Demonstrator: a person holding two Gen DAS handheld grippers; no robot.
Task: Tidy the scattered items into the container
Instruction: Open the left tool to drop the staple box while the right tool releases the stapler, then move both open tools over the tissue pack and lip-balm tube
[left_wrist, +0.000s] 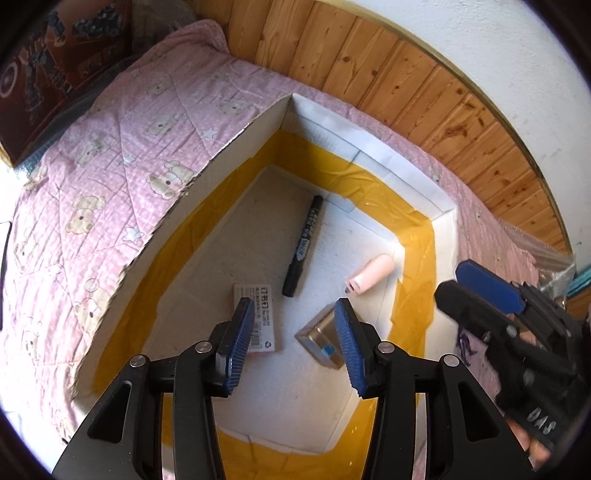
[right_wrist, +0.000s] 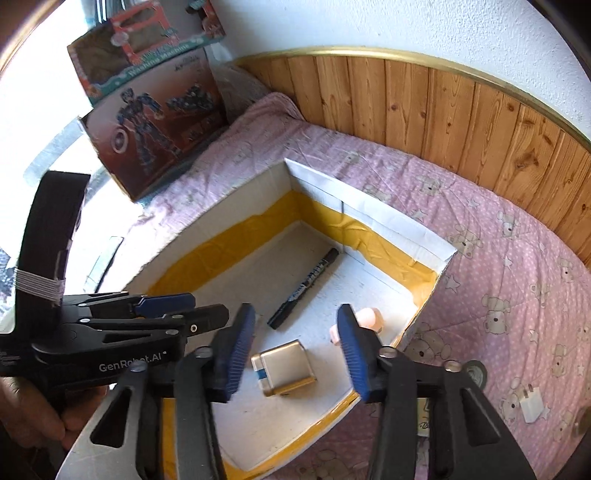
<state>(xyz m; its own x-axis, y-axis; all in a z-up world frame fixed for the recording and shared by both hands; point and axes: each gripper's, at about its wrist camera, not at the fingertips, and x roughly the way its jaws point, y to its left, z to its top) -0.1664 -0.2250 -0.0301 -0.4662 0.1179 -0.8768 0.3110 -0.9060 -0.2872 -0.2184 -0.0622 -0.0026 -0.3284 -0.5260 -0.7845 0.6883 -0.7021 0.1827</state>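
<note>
The white cardboard box (right_wrist: 369, 206) on the pink bed (right_wrist: 517, 280) holds most things. A small white charger (right_wrist: 531, 403) lies outside, right of the wide, empty right hand-held gripper (right_wrist: 295, 354), which is nearer. The left hand-held gripper (left_wrist: 293, 343) is wide too.

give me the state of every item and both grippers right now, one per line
left gripper: open, empty, over the box
right gripper: open, empty, over the box
box: open-topped, on the pink blanket
black marker: capped, lying flat in the box
pink tube: on its side in the box
metal case: flat in the box
white charger: outside the box, on the blanket
</note>
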